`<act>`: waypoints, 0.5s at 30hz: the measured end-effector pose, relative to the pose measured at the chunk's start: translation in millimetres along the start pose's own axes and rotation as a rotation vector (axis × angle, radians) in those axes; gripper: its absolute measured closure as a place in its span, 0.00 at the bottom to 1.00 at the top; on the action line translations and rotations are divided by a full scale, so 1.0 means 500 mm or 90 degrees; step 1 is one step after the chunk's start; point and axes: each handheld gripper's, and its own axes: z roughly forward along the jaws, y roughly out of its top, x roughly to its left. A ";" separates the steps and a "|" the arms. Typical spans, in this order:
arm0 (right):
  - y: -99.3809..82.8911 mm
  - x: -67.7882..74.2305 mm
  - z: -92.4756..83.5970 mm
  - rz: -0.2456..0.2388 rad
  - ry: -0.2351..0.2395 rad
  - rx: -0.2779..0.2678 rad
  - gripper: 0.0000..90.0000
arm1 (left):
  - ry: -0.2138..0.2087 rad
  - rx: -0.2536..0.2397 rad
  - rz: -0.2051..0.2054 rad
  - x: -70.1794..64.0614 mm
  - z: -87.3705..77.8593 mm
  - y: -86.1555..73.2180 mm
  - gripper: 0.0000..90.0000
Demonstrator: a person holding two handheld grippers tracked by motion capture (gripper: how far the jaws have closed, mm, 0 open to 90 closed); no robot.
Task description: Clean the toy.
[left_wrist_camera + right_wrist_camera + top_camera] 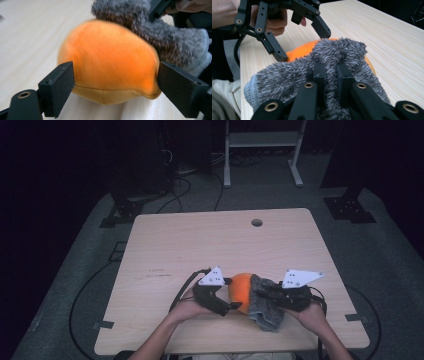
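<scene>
An orange plush ball [240, 287] lies on the wooden table [200, 245] near its front edge. A grey fuzzy sock [265, 307] is draped over the ball's right side. My left gripper [233, 294] straddles the ball from the left. Seen in the left gripper view, the ball [110, 62] sits between the wide-set jaws of the left gripper [115, 80], whose pads rest at its sides without denting it. My right gripper [330, 67] is shut on the sock [287, 75], its jaws pinching the fabric on top of the ball [302, 51]. The left gripper [303, 42] is beyond it.
A round cable hole [257, 222] is in the table's far side. Beyond the table, on the grey floor, stand a white frame [262, 150] and black stand feet [350, 207], with cables trailing around them. A pale cloth [224, 92] shows past the table's near edge.
</scene>
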 end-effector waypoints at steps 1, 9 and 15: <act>-0.001 0.000 0.000 -0.001 -0.003 0.003 0.89 | 0.003 -0.005 0.003 -0.001 -0.001 -0.001 0.23; 0.069 0.032 -0.019 -0.055 0.030 -0.011 0.89 | 0.009 -0.019 0.062 -0.028 -0.004 0.018 0.35; 0.050 0.031 0.031 -0.043 0.067 0.011 0.90 | 0.014 -0.009 0.073 -0.033 -0.004 0.012 0.32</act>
